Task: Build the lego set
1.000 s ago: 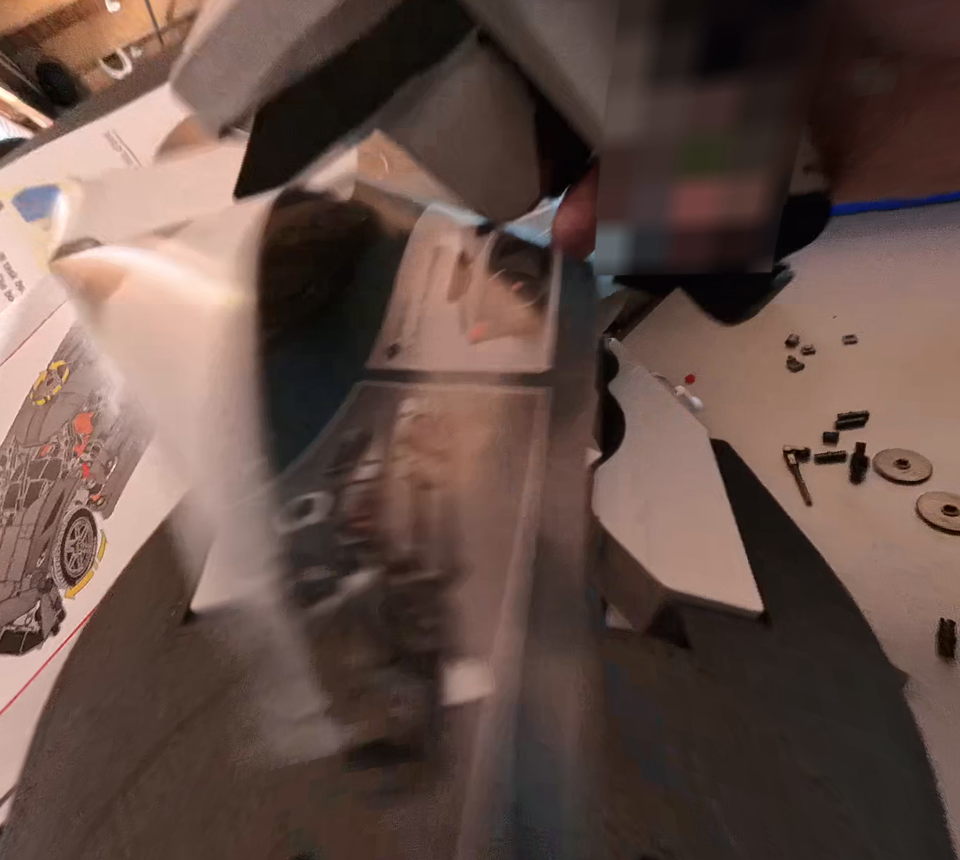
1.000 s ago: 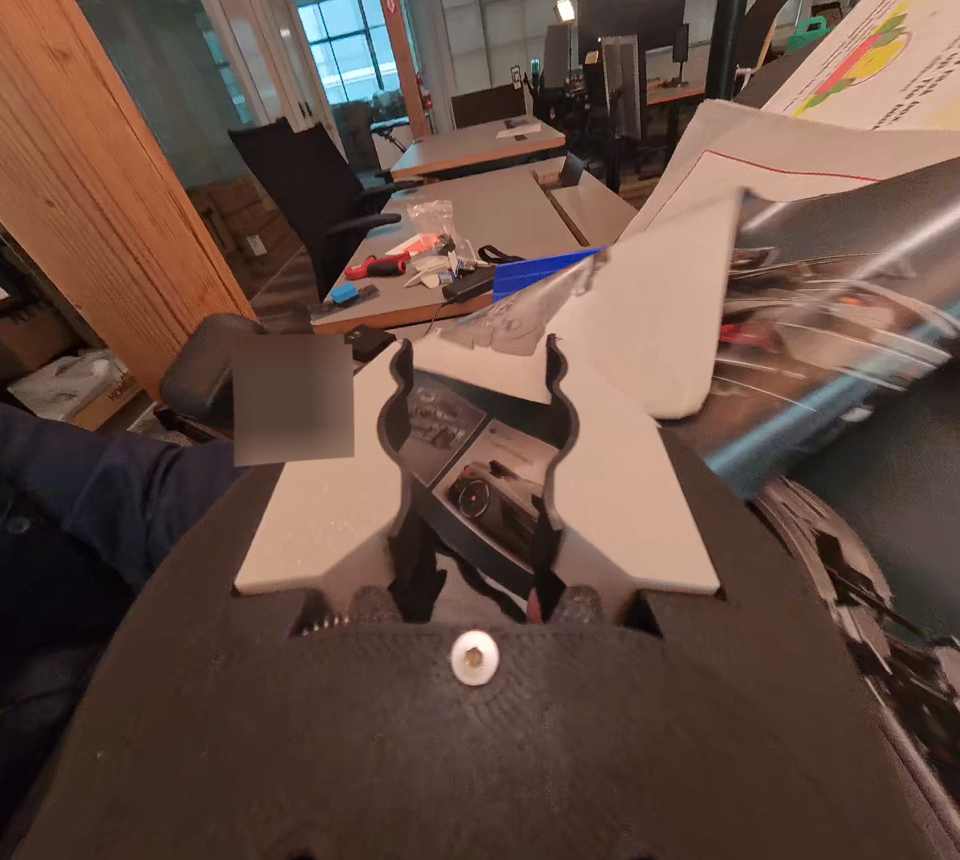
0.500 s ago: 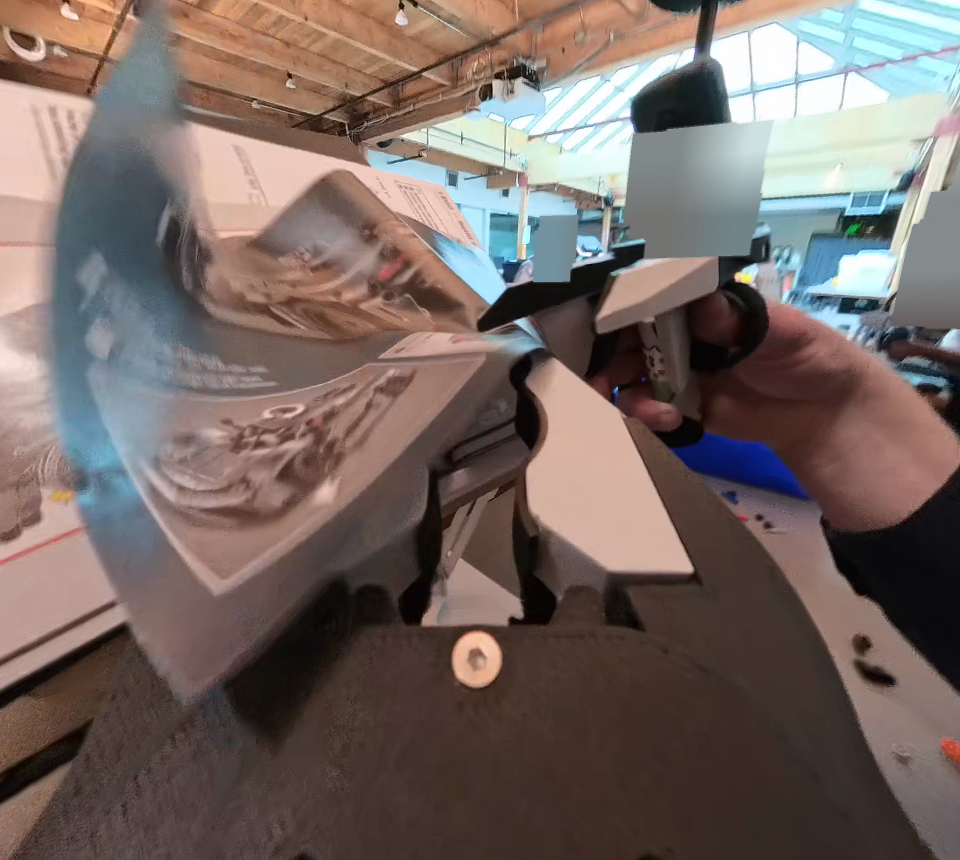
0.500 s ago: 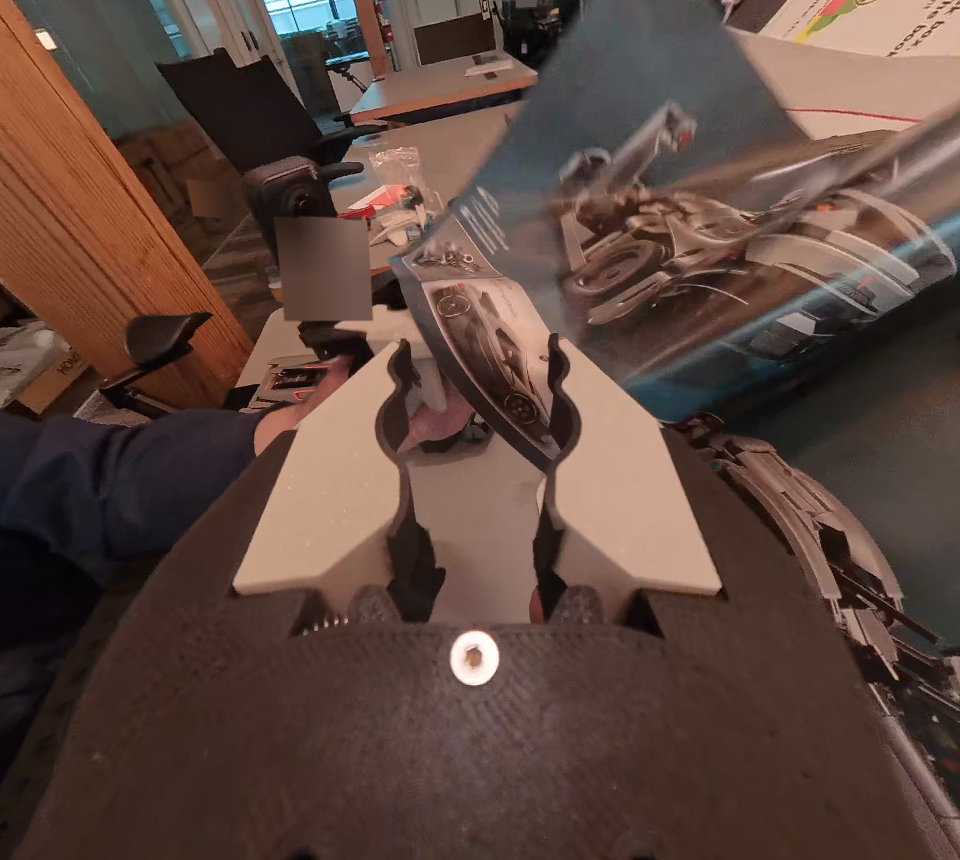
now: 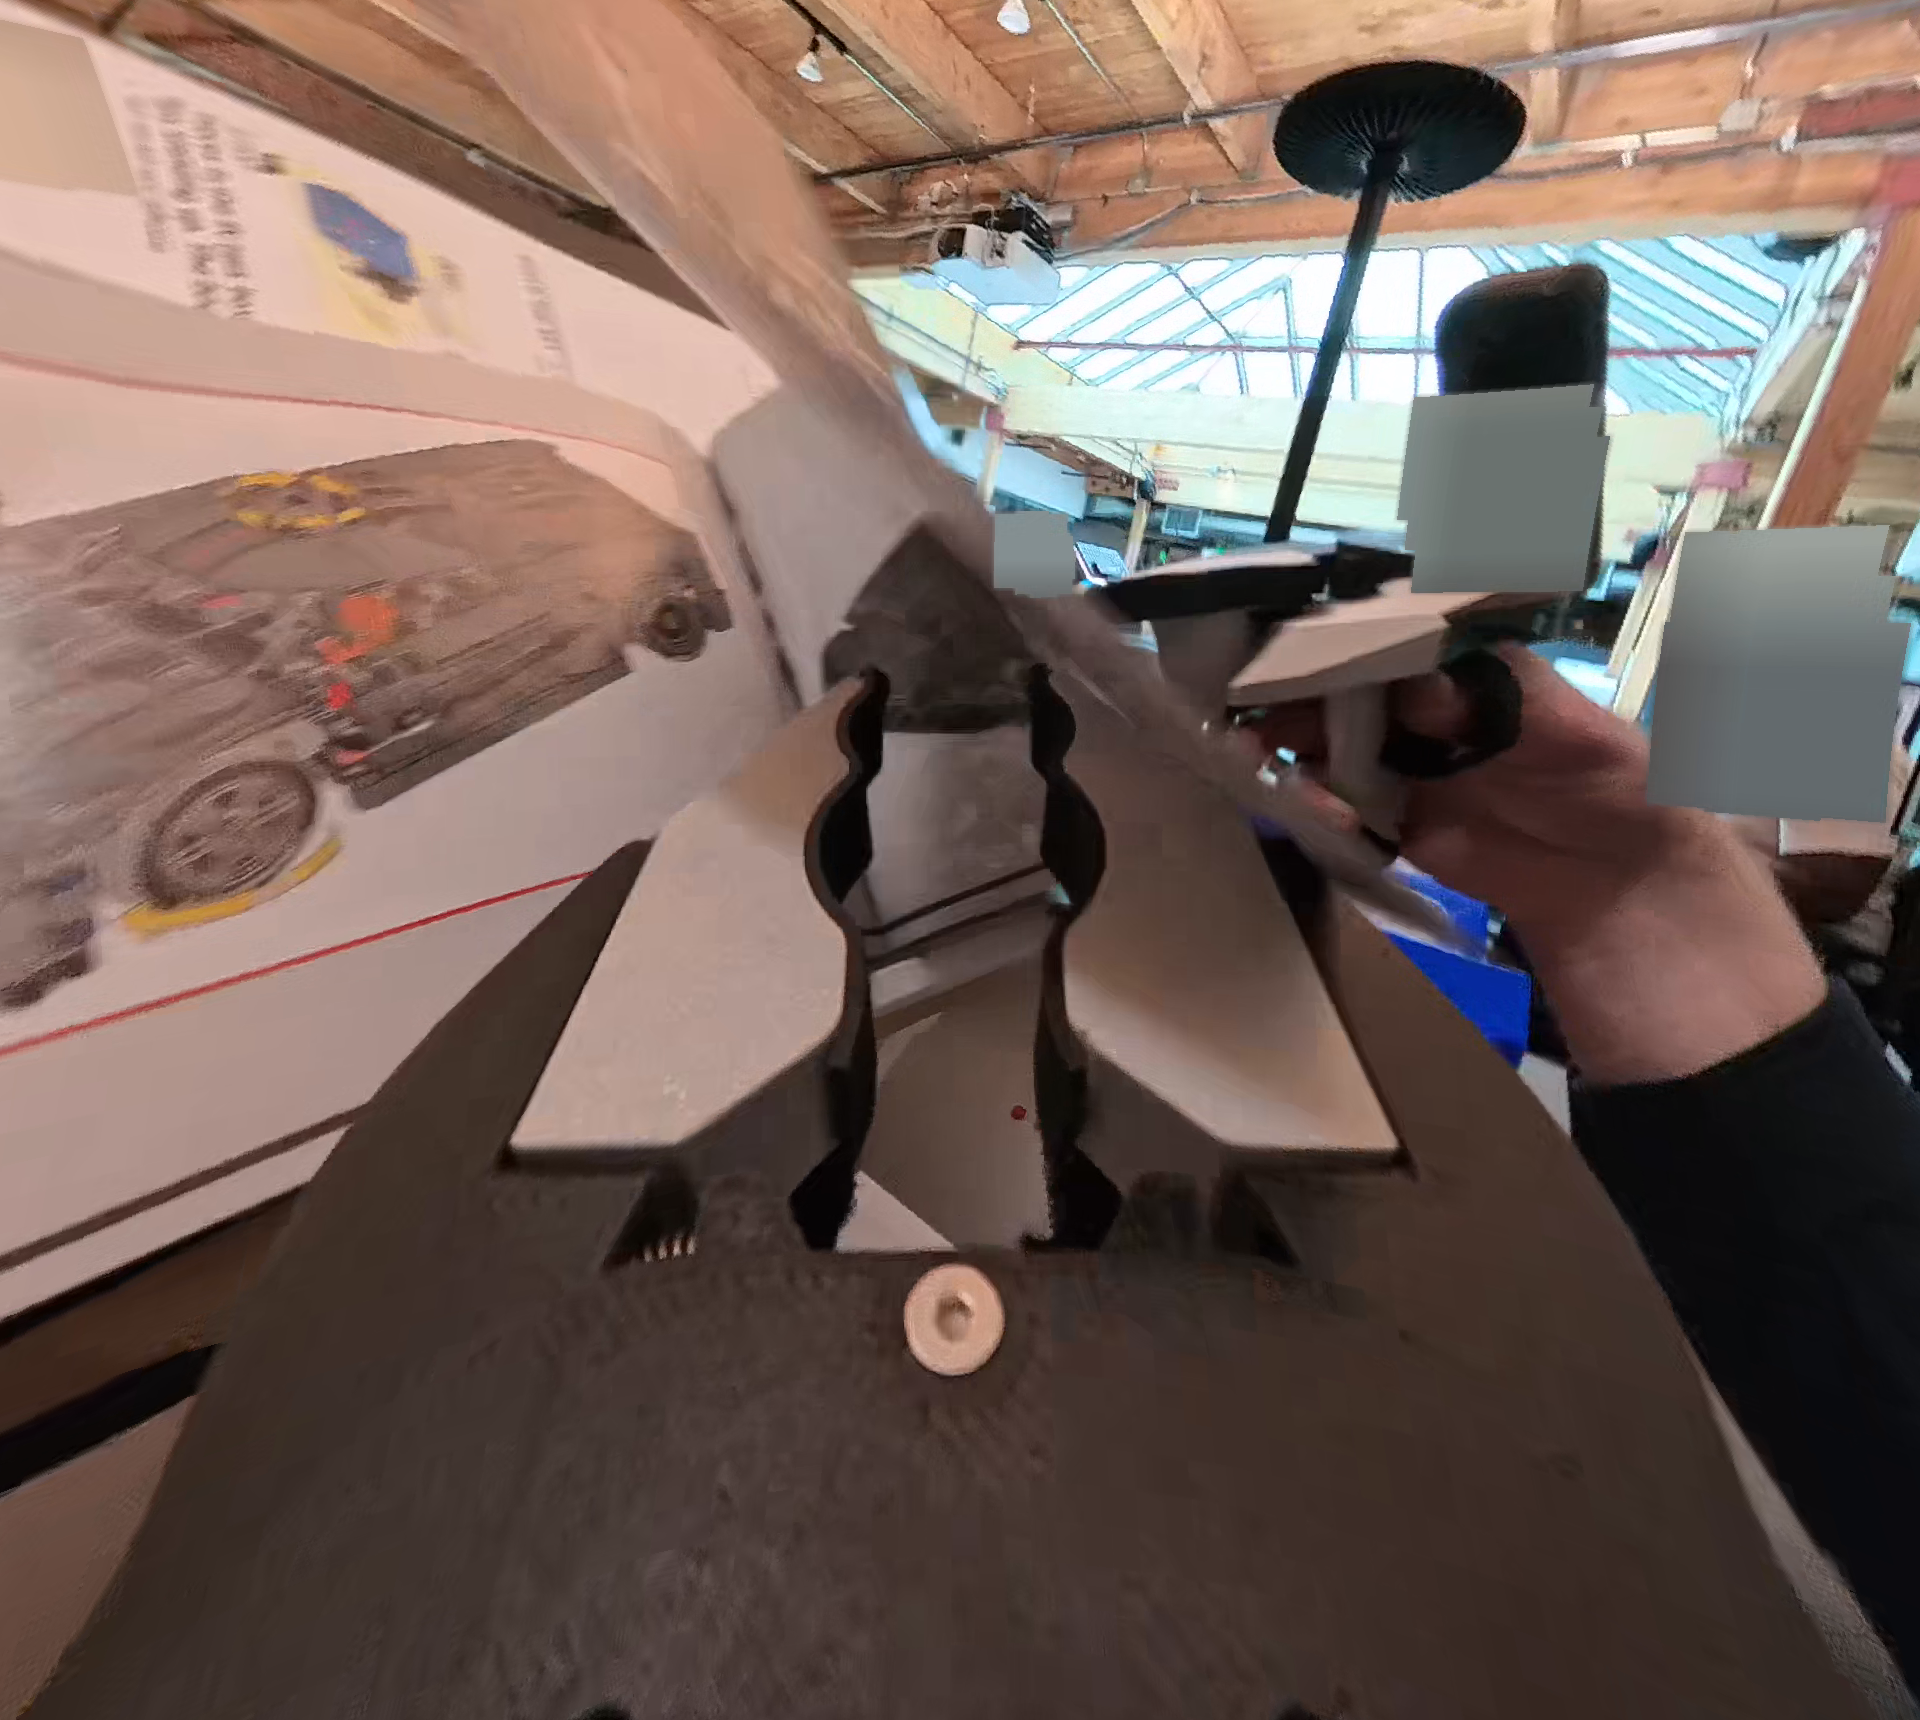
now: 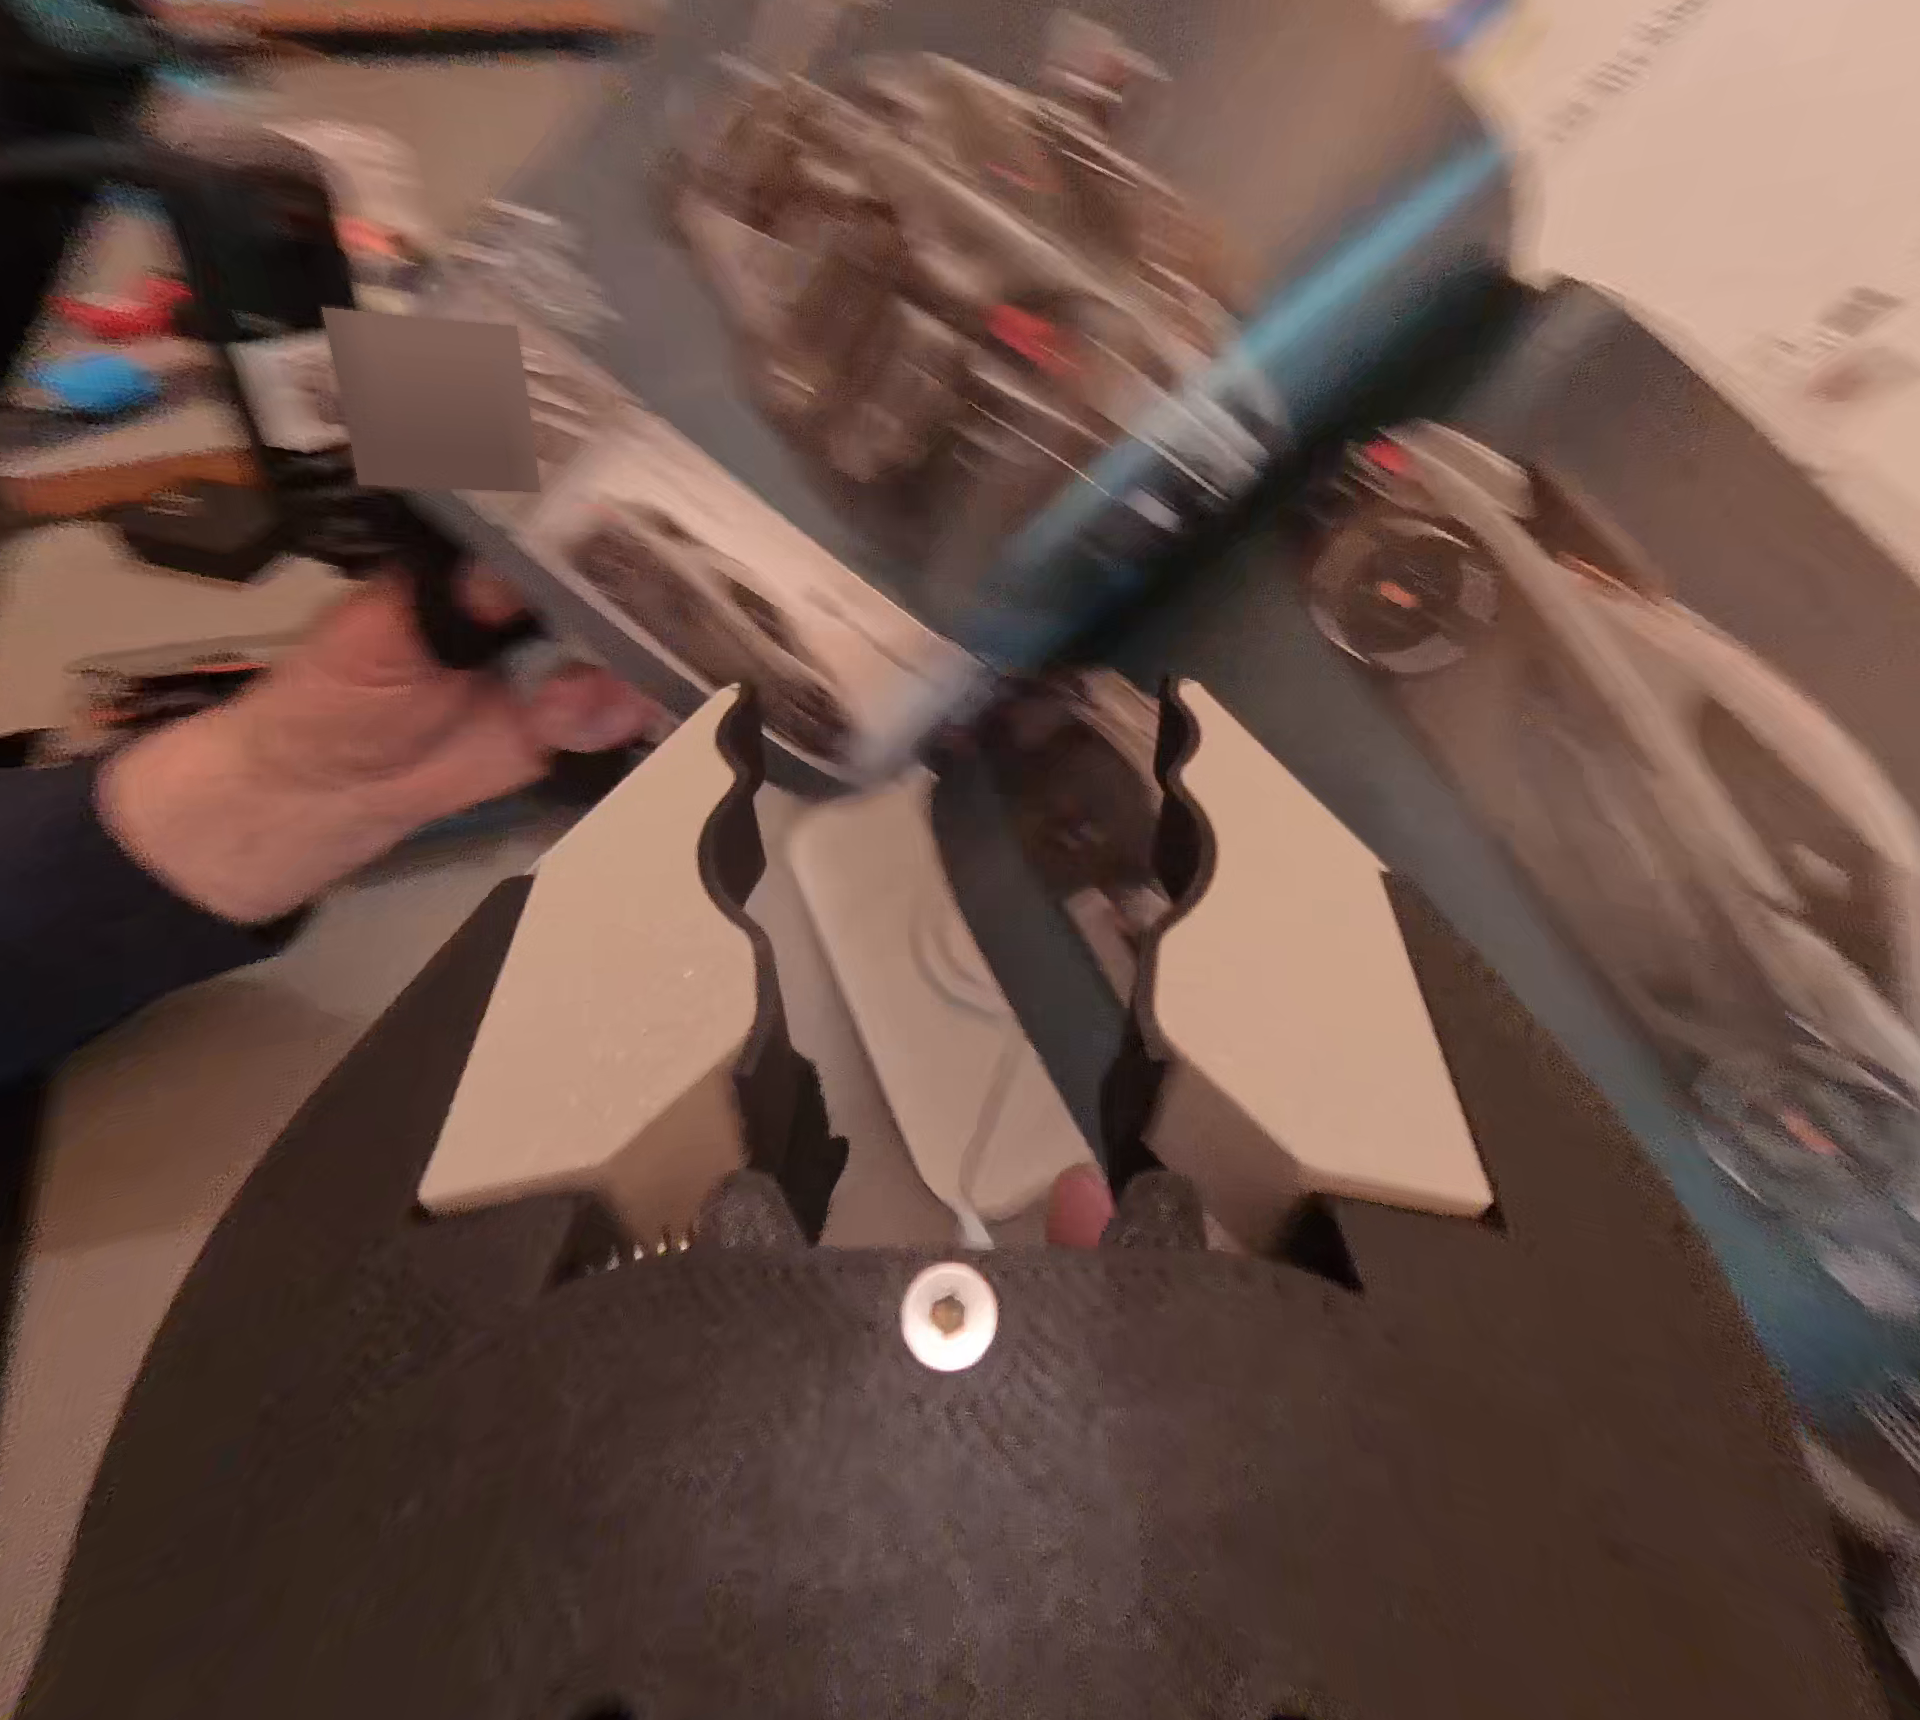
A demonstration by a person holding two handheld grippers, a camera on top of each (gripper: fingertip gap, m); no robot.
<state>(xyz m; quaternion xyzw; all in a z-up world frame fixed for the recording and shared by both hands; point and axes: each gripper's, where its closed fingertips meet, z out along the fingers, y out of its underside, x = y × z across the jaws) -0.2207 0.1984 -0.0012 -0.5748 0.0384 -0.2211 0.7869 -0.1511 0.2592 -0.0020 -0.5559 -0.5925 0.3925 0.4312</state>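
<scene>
Showing car pictures, the glossy instruction booklet (image 6: 966,299) (motion-blurred) hangs mid-air before both grippers, its lower edge near the right gripper (image 6: 951,797). Left gripper (image 5: 951,787) and right both gape, gripping nothing.

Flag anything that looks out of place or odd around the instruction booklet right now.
The instruction booklet is not lying flat: it hangs in the air, its pages curled, between the open left gripper and open right gripper, neither visibly clamping it. Motion blur hides whether any page is creased or torn.
</scene>
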